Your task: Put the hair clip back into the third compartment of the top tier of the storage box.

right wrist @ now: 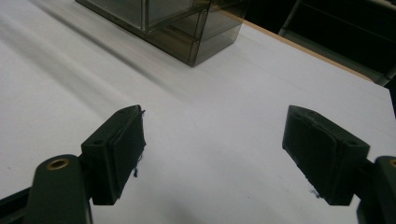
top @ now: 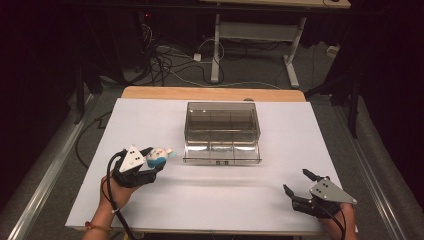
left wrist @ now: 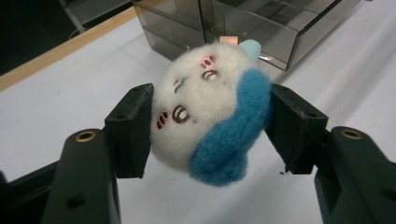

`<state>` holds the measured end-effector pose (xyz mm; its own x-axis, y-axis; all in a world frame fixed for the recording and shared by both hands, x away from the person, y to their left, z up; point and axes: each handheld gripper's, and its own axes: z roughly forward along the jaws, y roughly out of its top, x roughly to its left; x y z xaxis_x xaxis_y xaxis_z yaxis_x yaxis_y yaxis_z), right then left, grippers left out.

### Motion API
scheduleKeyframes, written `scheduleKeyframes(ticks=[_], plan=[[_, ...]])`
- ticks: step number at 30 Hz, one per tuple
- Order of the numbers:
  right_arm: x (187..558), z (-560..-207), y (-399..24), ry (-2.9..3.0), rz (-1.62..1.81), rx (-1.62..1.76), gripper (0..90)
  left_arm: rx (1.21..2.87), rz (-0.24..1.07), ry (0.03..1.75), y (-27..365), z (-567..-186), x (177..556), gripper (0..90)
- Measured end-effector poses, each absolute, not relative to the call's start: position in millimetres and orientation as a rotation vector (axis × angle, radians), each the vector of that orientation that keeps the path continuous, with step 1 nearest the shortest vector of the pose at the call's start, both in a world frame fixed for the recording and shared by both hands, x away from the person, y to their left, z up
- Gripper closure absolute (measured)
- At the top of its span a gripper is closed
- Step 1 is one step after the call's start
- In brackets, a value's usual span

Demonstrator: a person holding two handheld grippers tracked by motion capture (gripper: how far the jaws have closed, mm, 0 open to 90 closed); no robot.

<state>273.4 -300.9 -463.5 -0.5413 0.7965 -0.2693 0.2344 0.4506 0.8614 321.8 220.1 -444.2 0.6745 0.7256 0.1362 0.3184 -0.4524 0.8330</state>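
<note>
While gripped — plush toy (left wrist: 210, 112) sideways

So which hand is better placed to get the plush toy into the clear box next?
Left. Its tongs are already clamped on the plush toy, just off the front left corner of the clear box. The right tongs stand open with nothing between them, farther from the box near the table's front edge.

The box (top: 222, 132) sits mid-table (top: 150, 200). The toy (top: 159, 156) is just left of the box's front, between the left gripper's (top: 150, 159) pads; the right gripper (top: 295, 182) is front-right, well apart.
</note>
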Motion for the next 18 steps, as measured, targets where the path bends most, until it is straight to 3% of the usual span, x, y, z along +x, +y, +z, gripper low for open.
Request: scheduleKeyframes(ticks=[18], plan=[[273.2, -464.9, -299.1, 2.027, 1.052, 0.873, 21.5, 1.953, 0.562, 0.717, 191.3, -422.9, 323.7, 36.2]])
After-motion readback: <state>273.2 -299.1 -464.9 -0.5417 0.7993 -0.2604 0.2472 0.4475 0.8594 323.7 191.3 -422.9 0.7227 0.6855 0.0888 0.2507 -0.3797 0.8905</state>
